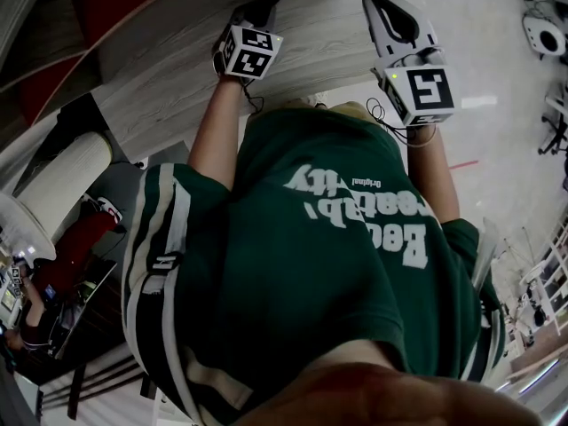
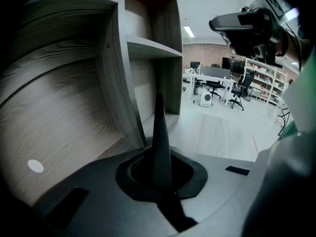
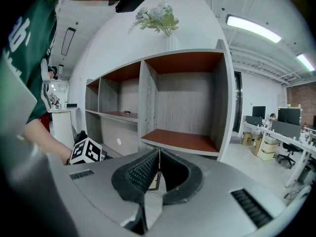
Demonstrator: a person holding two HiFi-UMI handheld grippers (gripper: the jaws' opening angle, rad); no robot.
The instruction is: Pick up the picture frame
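Left gripper (image 2: pixel 159 107): pressed shut into one thin dark spike, with nothing between. Right gripper (image 3: pixel 158 153): tips touching, pinching nothing plain to see, with a small slit lower down.

Seen through that slit: what looks like the frame (image 3: pixel 154 180), small and flat, with a dark edge and a pale middle. Hard to tell whether tucked inside the slit or lying farther off, ahead and below. Hard to tell its long side too, with so little on show. Not found in the left gripper view or the head view.

By this guess, nearer the right gripper, straight ahead and a bit down. So probably a short reach forward and down with that hand, jaws spread first.

Right jaws: dark rubber, bumpy like a net on the inside, curved like two leaves. Gripper bodies: smooth grey plastic.

Farther out: a shelf (image 3: pixel 180 141) of grey wood with long stripy grain, square boxes, and flat red-brown boards inside. Close beside the left gripper, a little farther from the right one. On top, a leafy plant (image 3: pixel 157 16) with pale flowers. All around, a pale, smooth floor (image 2: pixel 222 132).
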